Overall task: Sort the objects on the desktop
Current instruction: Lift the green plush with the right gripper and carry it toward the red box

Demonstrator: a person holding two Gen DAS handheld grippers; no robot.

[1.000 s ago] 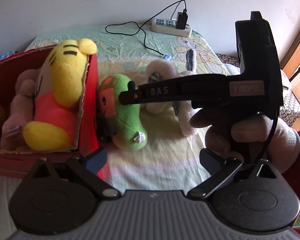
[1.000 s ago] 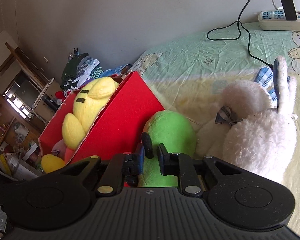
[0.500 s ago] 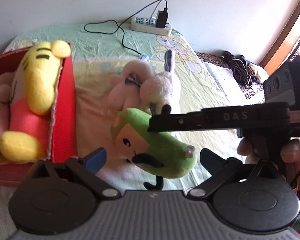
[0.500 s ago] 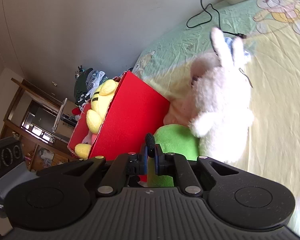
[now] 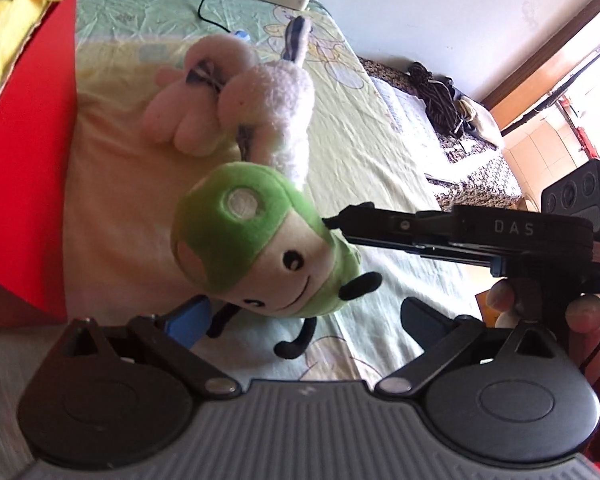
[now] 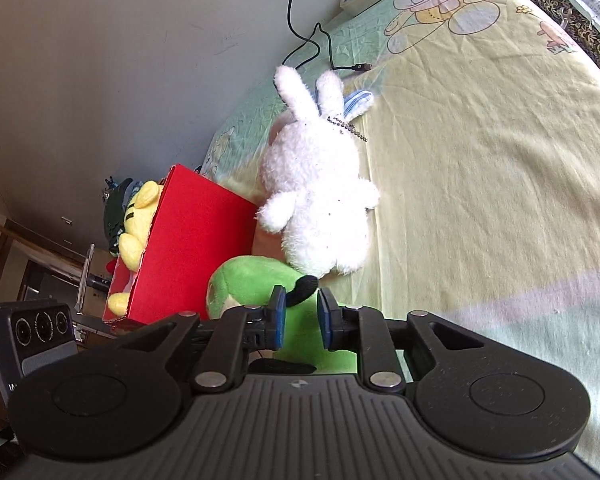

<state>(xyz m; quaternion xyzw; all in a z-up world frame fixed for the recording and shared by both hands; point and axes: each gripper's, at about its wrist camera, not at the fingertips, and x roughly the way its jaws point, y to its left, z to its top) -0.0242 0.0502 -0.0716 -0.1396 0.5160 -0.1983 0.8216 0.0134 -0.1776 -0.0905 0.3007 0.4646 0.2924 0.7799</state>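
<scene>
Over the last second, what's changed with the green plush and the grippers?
The right gripper had the green plush pinched by a black limb beside the red box and lifted it clear of the sheet. Its jaws have since parted, with the limb loosely between them. The left gripper stayed open and empty. The white rabbit plush and the yellow plush in the box stayed put.
</scene>
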